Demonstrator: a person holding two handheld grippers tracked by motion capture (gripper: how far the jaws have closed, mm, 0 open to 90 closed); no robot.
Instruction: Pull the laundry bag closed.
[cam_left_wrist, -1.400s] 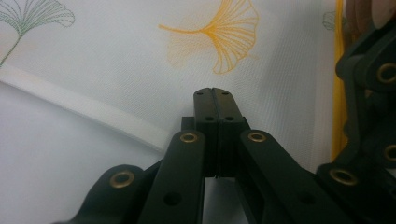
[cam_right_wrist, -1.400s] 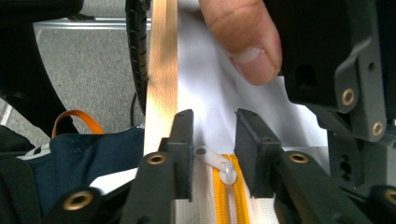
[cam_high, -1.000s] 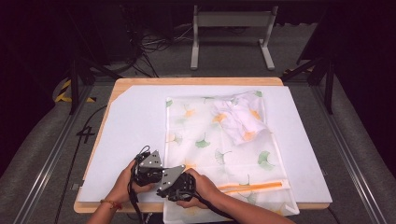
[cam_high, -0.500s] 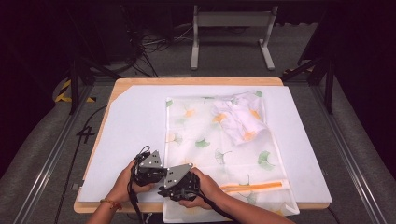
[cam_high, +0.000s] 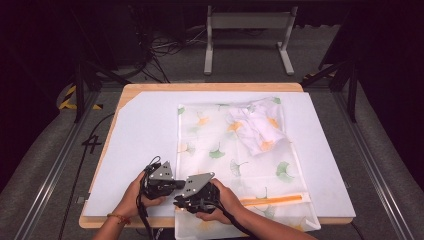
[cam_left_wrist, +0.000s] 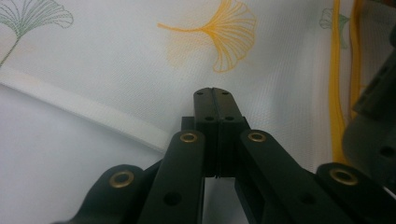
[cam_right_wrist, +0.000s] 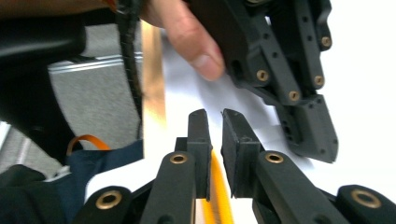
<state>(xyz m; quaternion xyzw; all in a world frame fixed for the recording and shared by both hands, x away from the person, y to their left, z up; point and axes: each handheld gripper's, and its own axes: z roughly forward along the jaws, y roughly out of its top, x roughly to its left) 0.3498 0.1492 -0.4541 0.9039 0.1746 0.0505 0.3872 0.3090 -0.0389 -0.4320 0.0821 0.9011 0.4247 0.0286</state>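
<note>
Mesh laundry bag (cam_high: 235, 165) with ginkgo-leaf print lying flat on the white surface (cam_high: 145, 135), a crumpled white garment (cam_high: 257, 127) at its far right corner. Left gripper (cam_left_wrist: 213, 93), jaws pressed together with nothing between them, sits over the bag's near left edge. Right gripper (cam_right_wrist: 214, 122), just beside it, has just been opening; jaws slightly parted, the yellow zipper (cam_right_wrist: 218, 191) between them.
</note>
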